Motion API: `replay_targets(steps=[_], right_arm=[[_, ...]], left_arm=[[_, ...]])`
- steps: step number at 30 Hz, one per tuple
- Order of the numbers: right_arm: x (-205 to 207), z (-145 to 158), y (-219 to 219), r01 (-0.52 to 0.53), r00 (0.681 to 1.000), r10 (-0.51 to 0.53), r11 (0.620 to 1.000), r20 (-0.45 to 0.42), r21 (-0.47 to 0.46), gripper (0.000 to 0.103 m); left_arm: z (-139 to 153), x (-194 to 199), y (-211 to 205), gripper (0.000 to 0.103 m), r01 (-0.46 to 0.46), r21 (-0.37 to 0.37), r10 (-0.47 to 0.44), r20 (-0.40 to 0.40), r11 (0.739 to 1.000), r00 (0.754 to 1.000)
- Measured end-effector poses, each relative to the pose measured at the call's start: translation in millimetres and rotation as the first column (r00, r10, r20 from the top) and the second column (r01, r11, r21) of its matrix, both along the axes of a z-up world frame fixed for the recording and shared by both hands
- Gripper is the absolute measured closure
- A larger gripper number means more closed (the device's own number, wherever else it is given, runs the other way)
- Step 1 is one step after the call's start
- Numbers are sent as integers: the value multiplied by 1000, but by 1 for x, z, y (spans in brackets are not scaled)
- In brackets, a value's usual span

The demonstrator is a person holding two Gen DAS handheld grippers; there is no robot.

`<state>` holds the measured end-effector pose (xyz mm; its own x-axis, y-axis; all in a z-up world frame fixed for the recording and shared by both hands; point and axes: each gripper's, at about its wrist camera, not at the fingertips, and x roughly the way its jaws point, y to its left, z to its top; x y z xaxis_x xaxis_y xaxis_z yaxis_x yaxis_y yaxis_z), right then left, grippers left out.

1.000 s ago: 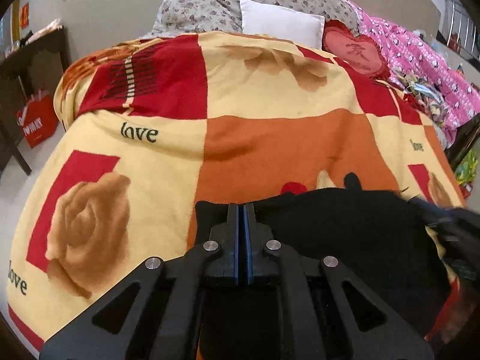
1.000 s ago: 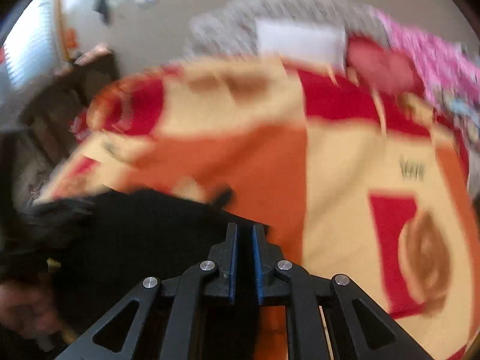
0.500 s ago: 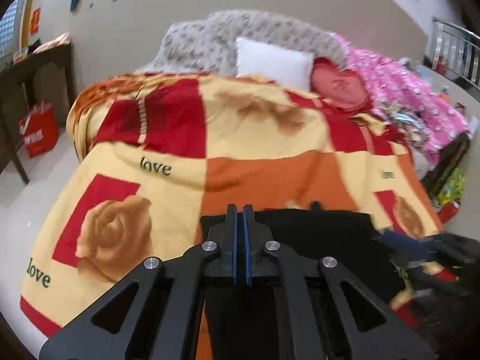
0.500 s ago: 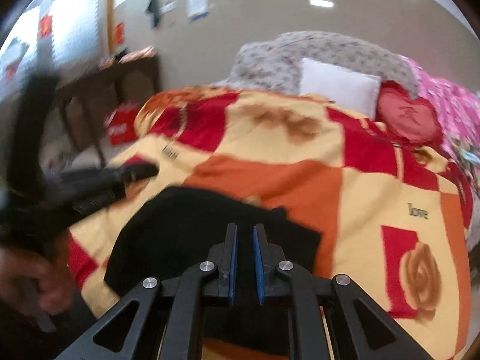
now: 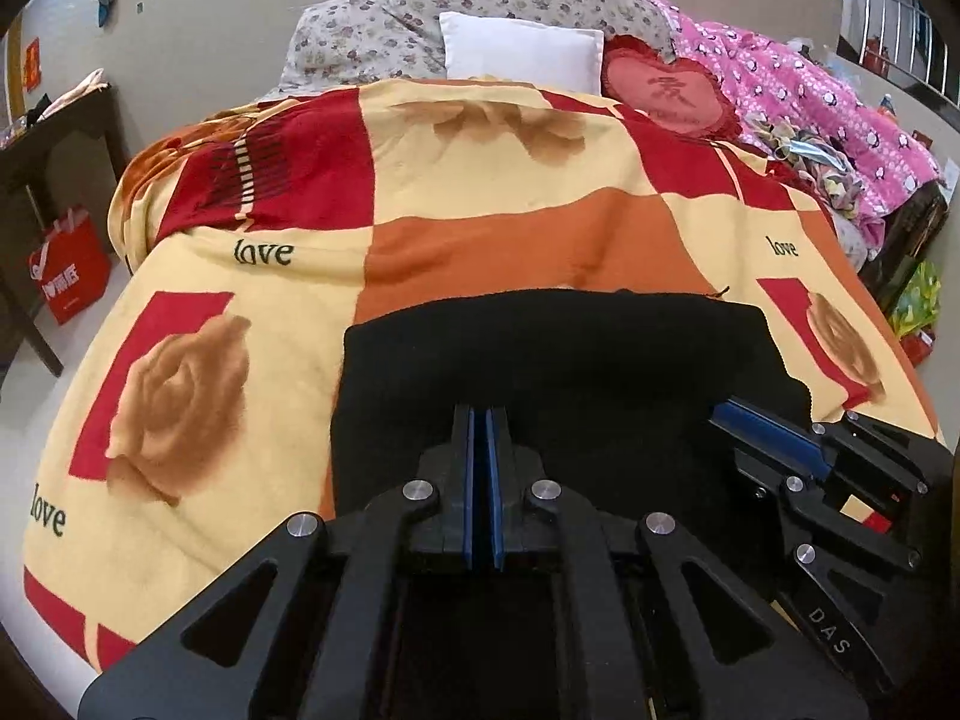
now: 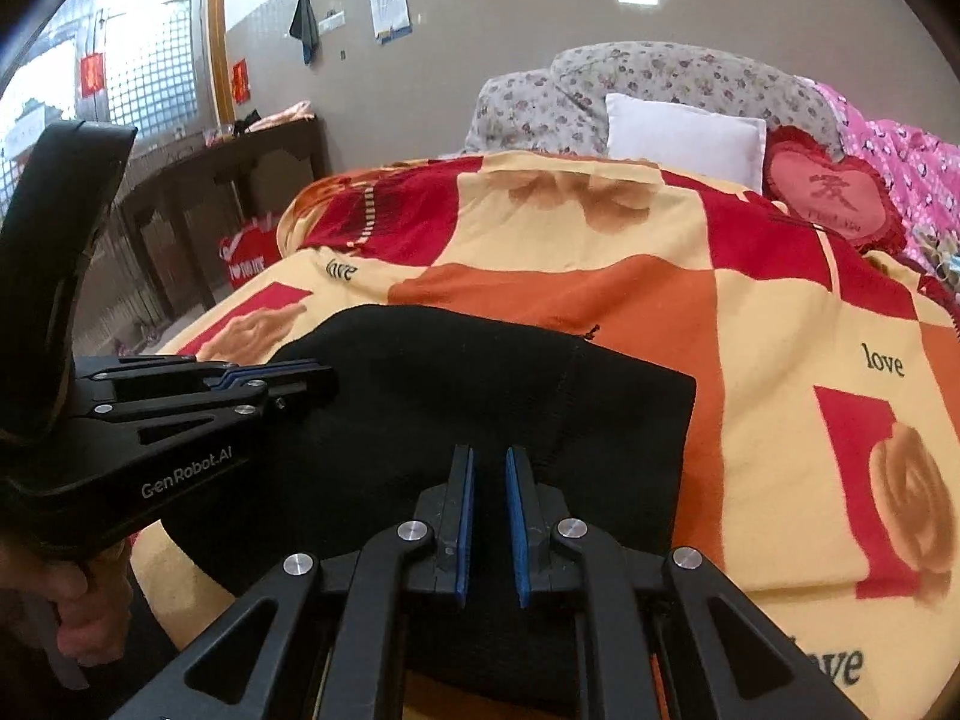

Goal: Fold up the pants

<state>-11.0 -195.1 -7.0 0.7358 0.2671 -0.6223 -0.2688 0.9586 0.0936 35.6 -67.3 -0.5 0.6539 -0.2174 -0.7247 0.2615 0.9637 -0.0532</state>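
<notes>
A big bed (image 5: 90, 480) fills both views, draped in a red, orange and cream rose blanket (image 5: 510, 180) lettered "love". Up at the head sit a floral pillow (image 5: 480, 0), a white pillow (image 5: 522, 51) and a red heart cushion (image 5: 672, 90), with a pink quilt (image 5: 810, 96) off to the right. On the near end of the blanket lie the black pants (image 5: 558, 360), folded into a flat rectangle. The left gripper (image 5: 482, 420) hangs over their near edge, fingers pressed almost together and nothing visible between them. The right gripper (image 6: 489, 462) hovers above the same cloth, fingers slightly spread with a narrow gap, empty.
</notes>
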Motion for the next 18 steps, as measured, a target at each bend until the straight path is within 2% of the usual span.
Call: replay_targets(steps=[8,12,15,17,18], right_arm=[[0,-1,-2,0,1000,-1,1000,8,14,93],[1,4,-8,-16,1000,17,999,-17,50,93],[-9,21,-32,3,1000,3,985,-30,171,87],[-20,30,-54,44,999,-44,968,-7,246,72],[-24,31,-68,76,997,-77,954,-9,290,58]], left_arm=[[-1,-2,2,100,-2,-6,2,1,1000,1000],[1,-3,3,100,19,1,-19,7,1000,1000],[14,-6,28,99,24,-98,-25,-3,995,1000],[23,-10,46,90,-3,-131,7,32,991,999],[28,-12,58,69,-19,-152,28,53,988,998]])
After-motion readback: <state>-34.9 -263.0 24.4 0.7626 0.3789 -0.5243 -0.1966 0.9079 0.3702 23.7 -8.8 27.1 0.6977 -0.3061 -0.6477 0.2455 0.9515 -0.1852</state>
